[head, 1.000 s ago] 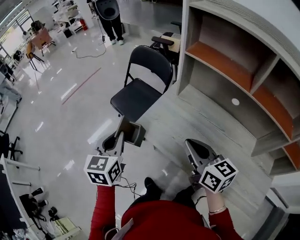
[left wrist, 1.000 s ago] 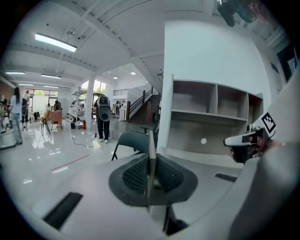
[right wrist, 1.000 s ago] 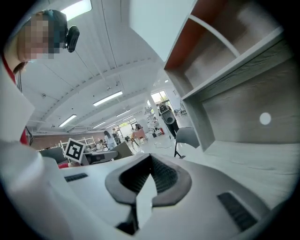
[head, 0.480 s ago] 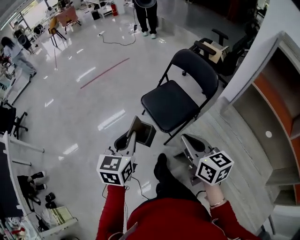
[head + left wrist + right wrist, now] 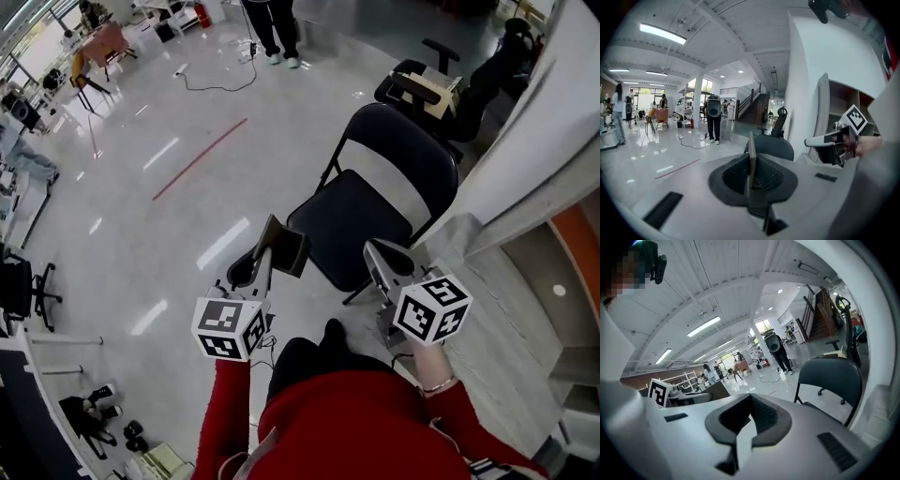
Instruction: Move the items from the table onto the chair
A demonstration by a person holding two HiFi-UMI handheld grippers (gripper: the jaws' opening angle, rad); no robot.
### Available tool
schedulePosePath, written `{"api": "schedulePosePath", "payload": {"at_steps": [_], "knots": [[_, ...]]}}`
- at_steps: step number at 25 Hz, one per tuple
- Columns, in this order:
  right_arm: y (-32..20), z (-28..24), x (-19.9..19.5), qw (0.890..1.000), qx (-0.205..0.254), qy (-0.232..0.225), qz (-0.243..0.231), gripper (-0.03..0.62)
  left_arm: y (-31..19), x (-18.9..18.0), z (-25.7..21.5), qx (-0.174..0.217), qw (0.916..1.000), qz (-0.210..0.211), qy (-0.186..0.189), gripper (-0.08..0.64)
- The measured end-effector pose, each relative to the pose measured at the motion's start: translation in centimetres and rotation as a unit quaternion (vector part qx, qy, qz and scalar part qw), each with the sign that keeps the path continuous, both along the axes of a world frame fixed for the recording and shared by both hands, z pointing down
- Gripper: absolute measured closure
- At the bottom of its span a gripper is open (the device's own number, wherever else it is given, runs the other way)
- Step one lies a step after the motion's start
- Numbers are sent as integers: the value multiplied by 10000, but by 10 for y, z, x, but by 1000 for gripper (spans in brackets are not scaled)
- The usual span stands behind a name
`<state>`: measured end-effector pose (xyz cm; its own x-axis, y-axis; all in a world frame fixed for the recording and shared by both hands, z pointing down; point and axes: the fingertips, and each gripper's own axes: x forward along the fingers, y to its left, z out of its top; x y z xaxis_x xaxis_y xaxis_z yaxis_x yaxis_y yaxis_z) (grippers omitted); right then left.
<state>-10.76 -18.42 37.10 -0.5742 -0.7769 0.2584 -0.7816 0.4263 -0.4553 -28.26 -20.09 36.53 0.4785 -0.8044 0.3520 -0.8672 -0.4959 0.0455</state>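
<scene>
Left tongs (image 5: pixel 267 251) pinch a thin dark panel (image 5: pixel 291 251) by one edge, mid-frame over the floor just short of the chair (image 5: pixel 349 221) seat, right tongs (image 5: pixel 377 255) pressed together and empty; that edge grip could slip and drop it short.

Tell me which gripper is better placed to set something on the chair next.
Left. The left gripper has its jaws shut on a thin dark board close to the seat of the black chair. The right gripper is as near, but its jaws hold nothing.
</scene>
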Motion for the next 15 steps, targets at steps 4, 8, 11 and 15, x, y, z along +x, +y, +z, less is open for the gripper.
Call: {"api": "schedulePosePath", "payload": {"at_steps": [4, 8, 11, 15], "knots": [[-28, 5, 26, 9983, -91, -86, 562, 580, -57, 25, 5, -21, 9988, 495, -51, 523], [-38, 20, 53, 9885, -231, -128, 1487, 580, -112, 56, 32, -224, 9923, 1208, -170, 523], [-55, 32, 62, 9781, -378, -172, 2039, 580, -154, 74, 56, -425, 9843, 1698, -226, 523], [-84, 34, 76, 9492, -511, -431, 3076, 580, -202, 111, 80, -598, 9643, 2564, -285, 522]]}}
